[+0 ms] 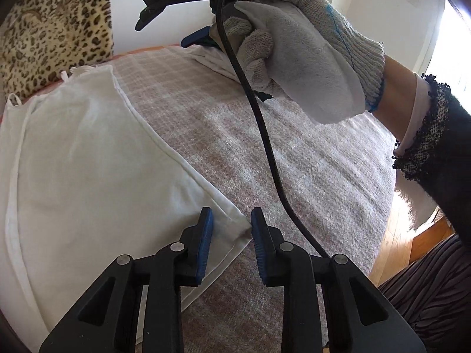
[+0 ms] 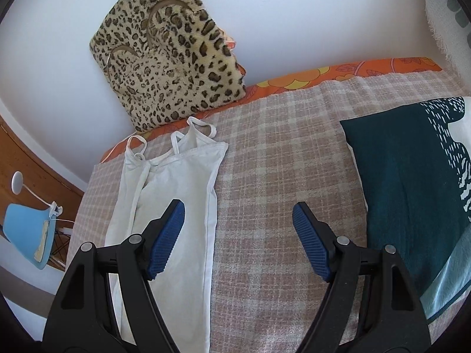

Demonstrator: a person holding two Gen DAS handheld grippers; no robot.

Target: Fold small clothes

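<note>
White wall (image 2: 279, 14), sunlit wooden floor (image 1: 394, 247)

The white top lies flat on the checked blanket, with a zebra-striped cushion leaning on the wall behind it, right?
Nearly. The cushion is leopard-spotted, not zebra-striped, as the right wrist view shows plainly. The rest holds: the white top lies flat on the checked blanket, and the cushion leans on the wall behind it.

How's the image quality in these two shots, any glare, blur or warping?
Left wrist view: blown-out window glare at the right edge, strong fisheye curve bending the plaid blanket, white camisole nearly washed out. Right wrist view: even, soft light, sharp focus, the leopard-print cushion crisp, dark vignette in the corners.
</note>
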